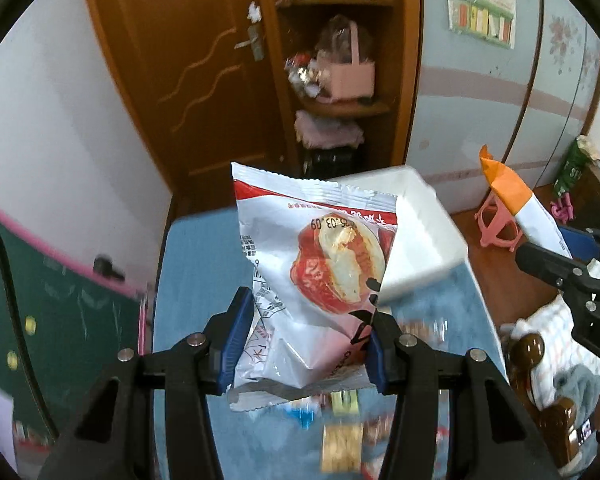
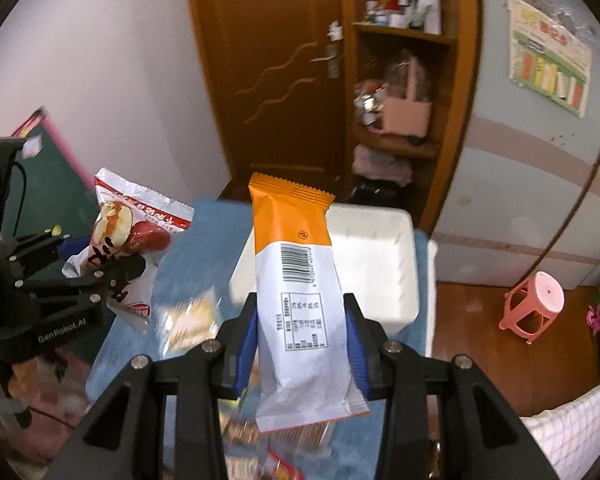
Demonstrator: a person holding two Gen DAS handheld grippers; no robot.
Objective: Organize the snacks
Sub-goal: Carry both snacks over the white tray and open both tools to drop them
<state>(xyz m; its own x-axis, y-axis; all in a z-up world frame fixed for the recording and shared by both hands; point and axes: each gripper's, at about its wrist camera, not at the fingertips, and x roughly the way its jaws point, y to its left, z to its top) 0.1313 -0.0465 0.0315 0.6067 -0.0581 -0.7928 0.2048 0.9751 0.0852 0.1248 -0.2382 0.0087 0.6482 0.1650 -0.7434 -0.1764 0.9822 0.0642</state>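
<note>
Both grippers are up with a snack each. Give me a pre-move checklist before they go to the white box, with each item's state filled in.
1. Left gripper closed on the red-and-white snack packet: ok, both pads press its sides.
2. Right gripper closed on the orange-and-white snack bar: ok.
3. Both packets lifted off the blue cloth: ok, they hang above it.
4. White box open, with room inside: ok, the visible interior looks empty.
5. The two grippers apart from each other: ok, a gap shows between them in both wrist views.
6. Loose snacks below out of the path: cannot tell, they are blurred.
</note>
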